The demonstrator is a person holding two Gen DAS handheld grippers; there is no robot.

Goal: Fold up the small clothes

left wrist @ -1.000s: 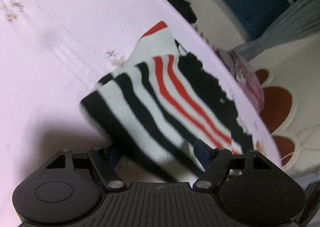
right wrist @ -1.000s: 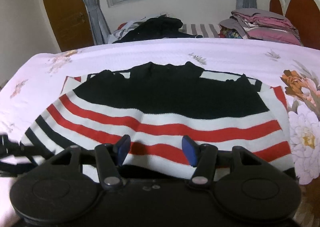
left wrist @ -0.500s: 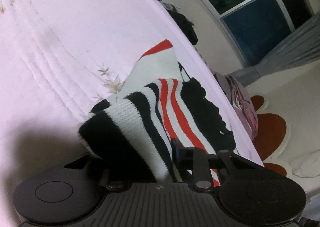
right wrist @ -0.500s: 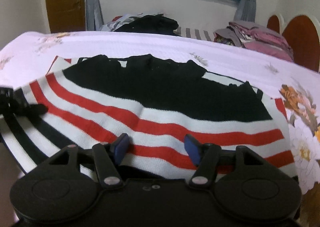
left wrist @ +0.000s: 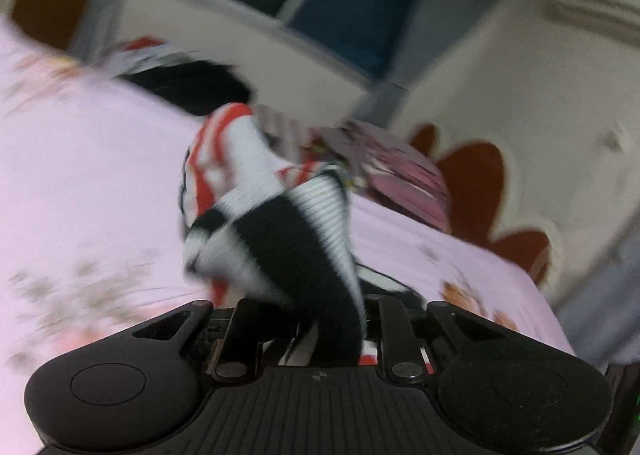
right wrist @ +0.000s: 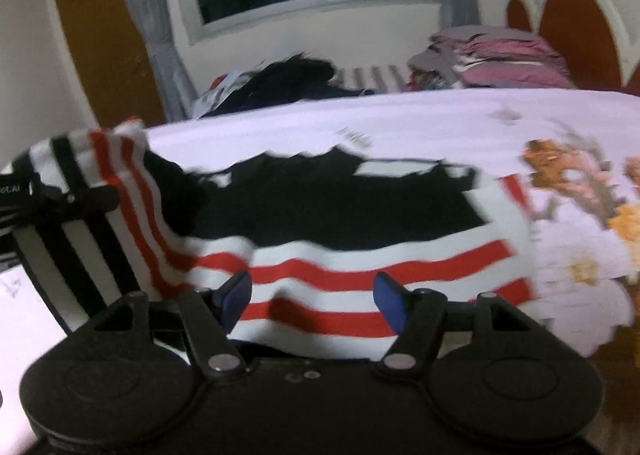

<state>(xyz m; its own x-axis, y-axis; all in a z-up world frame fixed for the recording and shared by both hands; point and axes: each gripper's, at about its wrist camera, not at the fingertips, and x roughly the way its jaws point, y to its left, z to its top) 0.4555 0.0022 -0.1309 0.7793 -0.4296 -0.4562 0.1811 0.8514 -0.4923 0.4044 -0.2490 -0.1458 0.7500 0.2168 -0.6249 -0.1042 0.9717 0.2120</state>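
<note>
A knitted sweater (right wrist: 340,215) with black, white and red stripes lies spread on the pink bed sheet (right wrist: 400,123). My left gripper (left wrist: 320,319) has its jaws closing on the sweater's (left wrist: 280,239) black-and-white left edge, which is bunched up and lifted off the bed. In the right wrist view the left gripper (right wrist: 60,199) shows at the far left, holding that raised corner. My right gripper (right wrist: 312,295) hovers over the near red-striped hem. Its jaws are opening, the blue pads (right wrist: 236,295) stand apart, and they press on nothing.
A heap of dark clothes (right wrist: 288,83) lies at the bed's far edge under the window. A stack of folded pink and grey clothes (right wrist: 500,59) sits by the brown headboard (right wrist: 576,35). A wooden door (right wrist: 108,55) is at the back left.
The left gripper shut on the sweater's left edge, then lifted it and swung it inward while rolling. The right gripper's fingers spread a little wider and shifted slightly over the hem.
</note>
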